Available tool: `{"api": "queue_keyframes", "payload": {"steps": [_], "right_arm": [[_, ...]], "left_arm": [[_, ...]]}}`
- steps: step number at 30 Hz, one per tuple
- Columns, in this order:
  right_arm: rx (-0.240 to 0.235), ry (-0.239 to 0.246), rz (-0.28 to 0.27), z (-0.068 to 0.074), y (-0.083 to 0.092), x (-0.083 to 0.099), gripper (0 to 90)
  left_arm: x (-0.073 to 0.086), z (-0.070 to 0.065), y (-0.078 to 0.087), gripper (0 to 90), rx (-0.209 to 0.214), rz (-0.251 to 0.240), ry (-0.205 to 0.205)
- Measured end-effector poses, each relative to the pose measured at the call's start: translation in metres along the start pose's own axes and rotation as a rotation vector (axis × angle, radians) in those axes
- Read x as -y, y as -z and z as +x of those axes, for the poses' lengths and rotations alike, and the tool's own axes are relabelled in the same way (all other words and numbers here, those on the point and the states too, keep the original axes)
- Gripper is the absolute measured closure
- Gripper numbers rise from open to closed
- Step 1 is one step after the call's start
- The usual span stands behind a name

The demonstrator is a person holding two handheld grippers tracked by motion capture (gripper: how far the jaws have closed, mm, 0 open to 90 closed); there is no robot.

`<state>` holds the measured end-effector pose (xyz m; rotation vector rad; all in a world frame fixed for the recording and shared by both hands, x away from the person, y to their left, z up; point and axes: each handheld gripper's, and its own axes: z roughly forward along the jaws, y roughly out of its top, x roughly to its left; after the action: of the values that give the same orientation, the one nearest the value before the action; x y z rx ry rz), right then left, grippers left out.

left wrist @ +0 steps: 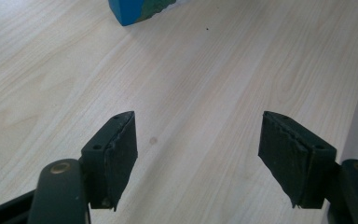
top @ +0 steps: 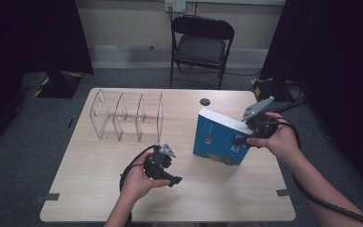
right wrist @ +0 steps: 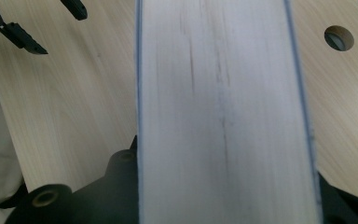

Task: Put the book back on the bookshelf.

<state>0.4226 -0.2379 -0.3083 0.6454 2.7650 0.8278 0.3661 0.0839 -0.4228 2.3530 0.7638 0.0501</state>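
Note:
A thick book (top: 217, 139) with a blue cover stands tilted on the right half of the wooden table (top: 99, 189). My right gripper (top: 240, 140) is shut on it from its right edge, one jaw on each cover. In the right gripper view the white page edge (right wrist: 223, 116) runs up between the black fingers (right wrist: 116, 172). My left gripper (top: 170, 168) rests low over the table in front of the book, jaws open with nothing between them. In the left gripper view, its pads (left wrist: 119, 149) frame bare wood, and a blue corner of the book (left wrist: 130, 9) sits at the top.
A clear plastic divider rack (top: 127, 116) with several slots stands at the back left of the table. A round cable hole (top: 204, 101) lies behind the book. A black folding chair (top: 202, 45) stands beyond the far edge.

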Motion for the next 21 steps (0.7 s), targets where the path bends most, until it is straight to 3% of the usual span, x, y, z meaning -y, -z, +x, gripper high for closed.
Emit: {"api": "queue_keyframes", "payload": {"steps": [12, 21], "right_arm": [[-0.013, 0.012, -0.051, 0.018, 0.018, 0.001, 61.3], [-0.048, -0.009, -0.07, 0.016, 0.022, 0.002, 61.3]], "left_arm": [[0.002, 0.002, 0.0, 27.9, -0.01, 0.001, 0.007], [0.002, 0.001, 0.002, 27.9, -0.006, -0.001, 0.003]]}}
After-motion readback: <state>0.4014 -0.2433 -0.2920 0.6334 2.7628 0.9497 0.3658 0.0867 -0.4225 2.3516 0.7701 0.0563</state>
